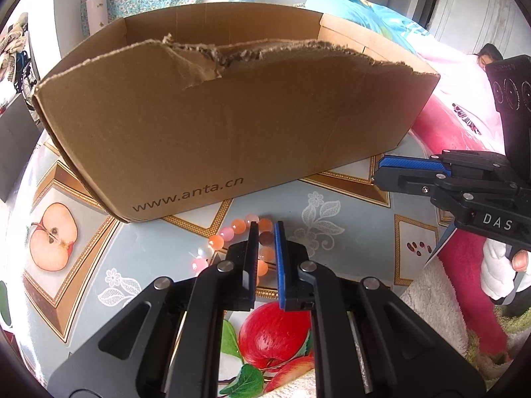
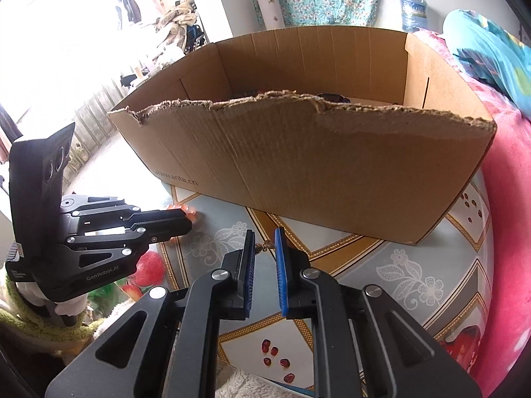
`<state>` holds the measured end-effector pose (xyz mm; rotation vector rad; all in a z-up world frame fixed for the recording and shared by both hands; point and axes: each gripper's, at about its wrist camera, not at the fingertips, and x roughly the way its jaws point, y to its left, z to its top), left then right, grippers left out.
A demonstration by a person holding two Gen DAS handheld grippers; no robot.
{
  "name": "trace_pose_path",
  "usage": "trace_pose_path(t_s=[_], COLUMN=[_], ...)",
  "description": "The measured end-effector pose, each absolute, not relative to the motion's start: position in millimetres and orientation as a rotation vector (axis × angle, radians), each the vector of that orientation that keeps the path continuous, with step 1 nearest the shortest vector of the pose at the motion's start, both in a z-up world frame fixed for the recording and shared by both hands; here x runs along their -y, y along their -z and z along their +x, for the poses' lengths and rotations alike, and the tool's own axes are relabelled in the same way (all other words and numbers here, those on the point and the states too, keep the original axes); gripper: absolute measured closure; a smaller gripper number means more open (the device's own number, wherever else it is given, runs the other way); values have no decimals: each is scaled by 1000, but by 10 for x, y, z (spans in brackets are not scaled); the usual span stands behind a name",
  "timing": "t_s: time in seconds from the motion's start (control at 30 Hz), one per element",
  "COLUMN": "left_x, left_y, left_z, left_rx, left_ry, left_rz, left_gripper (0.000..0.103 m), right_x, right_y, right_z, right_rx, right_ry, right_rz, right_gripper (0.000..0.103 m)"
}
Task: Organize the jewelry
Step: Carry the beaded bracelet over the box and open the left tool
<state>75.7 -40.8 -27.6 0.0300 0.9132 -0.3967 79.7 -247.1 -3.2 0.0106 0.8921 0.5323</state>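
Observation:
A bracelet of pink and orange beads lies on the patterned tablecloth in front of a brown cardboard box. My left gripper is low over it, fingers narrowly apart with beads between them; it also shows in the right wrist view, its tip at the beads. My right gripper has its fingers narrowly apart around a small golden piece of jewelry at the tips. It shows in the left wrist view at the right, near the box.
The box has a torn front wall and some dark items inside. The tablecloth shows apple prints. A pink blanket lies to the right. White fleece covers the near table edge.

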Motion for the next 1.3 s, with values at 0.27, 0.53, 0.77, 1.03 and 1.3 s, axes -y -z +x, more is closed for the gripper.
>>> trace_pose_path(t_s=[0.27, 0.53, 0.77, 1.03, 1.3], left_x=[90, -202, -185, 66, 151], left_y=[-215, -822, -1289, -1109, -609], left_z=[509, 342, 581, 1332, 1841], left_rx=[-776, -660, -570, -709, -906], left_ry=[477, 631, 663, 495, 390], left_rz=[-70, -228, -221, -9, 117], left_gripper=[95, 95, 95, 95, 93], right_x=[2504, 2642, 2662, 2562, 2391], right_y=[-365, -891, -1178, -1033, -695], right_z=[671, 687, 959, 1589, 2020], right_rx=[-795, -679, -648, -788, -947], right_ry=[-546, -597, -599, -569, -518], right_rz=[78, 146, 128, 40, -85], right_gripper=[91, 91, 91, 91, 90])
